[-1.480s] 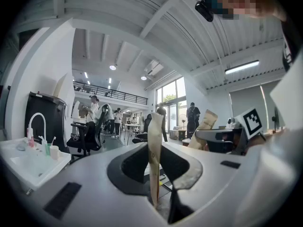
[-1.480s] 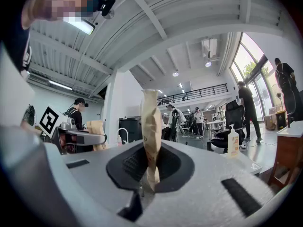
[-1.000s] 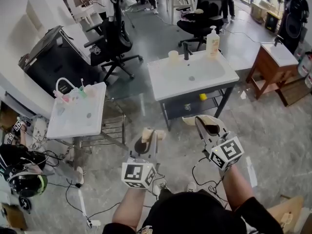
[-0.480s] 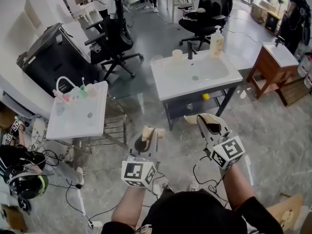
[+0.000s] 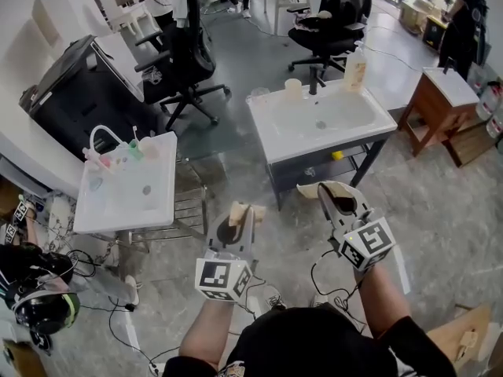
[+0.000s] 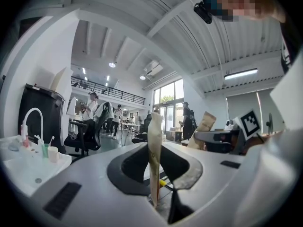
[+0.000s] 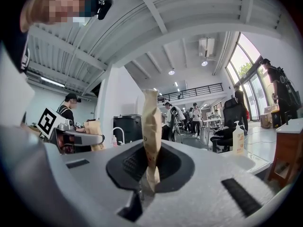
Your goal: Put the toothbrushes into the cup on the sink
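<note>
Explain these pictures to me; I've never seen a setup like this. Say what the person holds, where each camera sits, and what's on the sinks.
There is no robot: a person holds a two-jaw tool in each hand, the left gripper and the right gripper; the marker cubes are part of them. The head view looks down from the person's head. The two gripper views come from cameras riding on each gripper, looking along its tan jaws. Both pairs of jaws look closed, with nothing between them. Ahead, a white sink carries a pale cup, a dark tap and a soap bottle. On the left, a second sink holds small cups and toothbrushes.
</note>
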